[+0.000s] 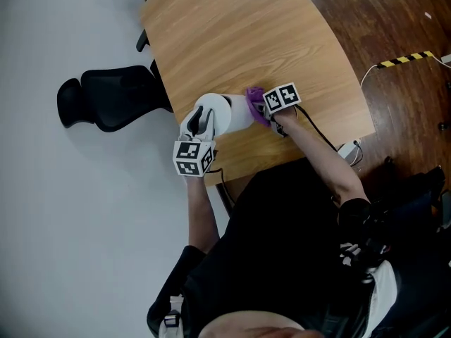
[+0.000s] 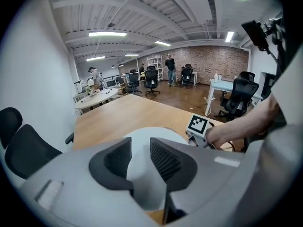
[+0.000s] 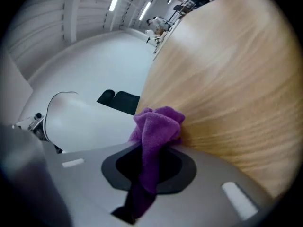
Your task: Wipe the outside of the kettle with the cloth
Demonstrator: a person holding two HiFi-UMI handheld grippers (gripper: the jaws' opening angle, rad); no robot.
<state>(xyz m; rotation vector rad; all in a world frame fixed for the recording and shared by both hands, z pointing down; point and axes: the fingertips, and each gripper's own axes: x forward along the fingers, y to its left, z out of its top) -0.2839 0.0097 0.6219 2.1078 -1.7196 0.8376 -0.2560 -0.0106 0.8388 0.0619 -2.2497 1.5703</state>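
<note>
We see a white, smooth-sided, rounded kettle [image 1: 234,115] near the front edge of a light wood-grain worktop [image 1: 282,41] with a curved outline. The left hand-held gripper [image 1: 201,124], moulded grey plastic with dark pads, is clenched on a white part of the kettle at its left side. We cannot tell which part that is. The right hand-held gripper [image 1: 268,111] is clamped on a purple, fluffy, crumpled cloth [image 1: 255,103], which lies against the kettle's right side, close over the worktop.

Only the left gripper view shows us the fine ribbing on that gripper's pads. The kettle's plain white surface fills the narrow gap between them and swells into a dome beyond. It also takes in an open room with a red brick wall [image 2: 213,60] at the far end, which the head view leaves out.

The right gripper view gives us the cloth's soft nap. The cloth is bunched into a knot ahead of the jaws, with a strip trailing back between them. The worktop's long grain streaks fill the right of that view, and the kettle is a pale curved form at the left.

Only the head view shows both grippers on opposite sides of the kettle, and a black padded office chair [image 1: 113,97] on the pale grey floor [image 1: 70,224] beside the worktop.
</note>
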